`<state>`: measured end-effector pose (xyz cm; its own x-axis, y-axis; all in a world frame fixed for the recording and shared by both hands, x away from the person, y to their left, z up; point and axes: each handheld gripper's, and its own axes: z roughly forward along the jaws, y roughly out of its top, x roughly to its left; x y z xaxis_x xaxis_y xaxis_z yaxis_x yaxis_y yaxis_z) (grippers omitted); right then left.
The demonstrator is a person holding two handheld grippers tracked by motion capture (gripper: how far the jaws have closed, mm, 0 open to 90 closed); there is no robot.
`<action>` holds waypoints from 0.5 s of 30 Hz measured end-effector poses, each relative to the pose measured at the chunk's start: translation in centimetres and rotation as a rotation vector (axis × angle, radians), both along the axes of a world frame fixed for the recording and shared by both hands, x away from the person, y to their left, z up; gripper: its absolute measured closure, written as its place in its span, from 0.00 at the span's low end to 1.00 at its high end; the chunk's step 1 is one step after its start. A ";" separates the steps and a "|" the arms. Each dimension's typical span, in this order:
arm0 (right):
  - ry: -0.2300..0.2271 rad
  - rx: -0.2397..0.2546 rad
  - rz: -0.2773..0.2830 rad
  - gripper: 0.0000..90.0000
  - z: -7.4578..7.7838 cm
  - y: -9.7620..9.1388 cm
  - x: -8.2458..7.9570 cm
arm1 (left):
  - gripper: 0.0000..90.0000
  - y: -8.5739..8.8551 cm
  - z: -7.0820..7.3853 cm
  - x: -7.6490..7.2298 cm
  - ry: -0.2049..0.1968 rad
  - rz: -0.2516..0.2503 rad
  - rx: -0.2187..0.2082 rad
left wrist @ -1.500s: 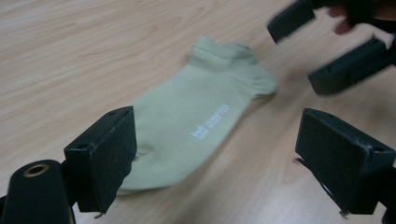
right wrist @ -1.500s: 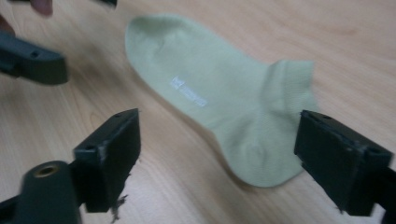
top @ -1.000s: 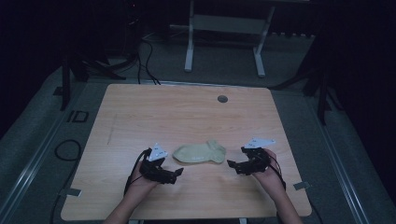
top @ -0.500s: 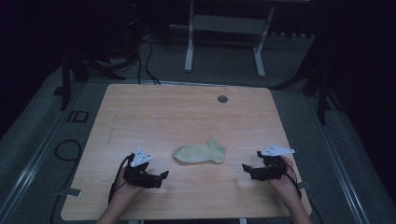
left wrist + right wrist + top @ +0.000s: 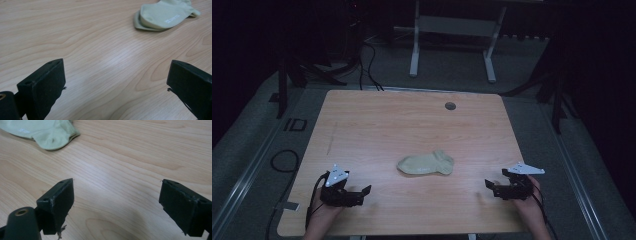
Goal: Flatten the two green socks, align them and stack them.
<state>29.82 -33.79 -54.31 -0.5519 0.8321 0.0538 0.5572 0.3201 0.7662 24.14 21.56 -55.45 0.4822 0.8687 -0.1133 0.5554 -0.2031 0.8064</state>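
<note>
A pale green sock [image 5: 426, 163] lies folded flat on the wooden table [image 5: 412, 125], a little in front of its middle. The same sock [image 5: 165, 15] is at the upper right of the left gripper view, and the sock [image 5: 42, 131] is at the upper left of the right gripper view. My left gripper [image 5: 364, 190] rests near the front left of the table, open, with bare wood between its jaws [image 5: 115, 82]. My right gripper [image 5: 488, 184] sits near the front right, also open and holding nothing [image 5: 117, 200]. Both point inward toward the sock from well clear of it.
A small dark round grommet [image 5: 450, 105] sits near the table's far edge. Beyond the table stand a white metal frame [image 5: 452, 30] and dark stands with cables on the grey floor. The table's front edge is just behind both hands.
Both grippers have drawn away from the sock, outward and toward the front edge of the table. The sock lies where it was, with nothing touching it.
</note>
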 end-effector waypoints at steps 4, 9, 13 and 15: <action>-0.002 0.006 -0.028 0.15 0.0 -0.7 -0.4 | 0.02 0.7 -0.2 -0.5 0.023 0.005 -0.015; -0.016 0.015 -0.061 0.15 -0.1 -1.5 -1.0 | 0.02 1.5 -0.5 -1.3 0.014 0.026 -0.013; -0.023 0.027 -0.091 0.15 -0.4 -2.1 -1.5 | 0.02 2.2 -0.9 -1.9 0.021 0.056 -0.017; -0.025 0.032 -0.102 0.15 -0.6 -2.3 -1.6 | 0.02 2.6 -1.1 -2.1 0.024 0.074 -0.018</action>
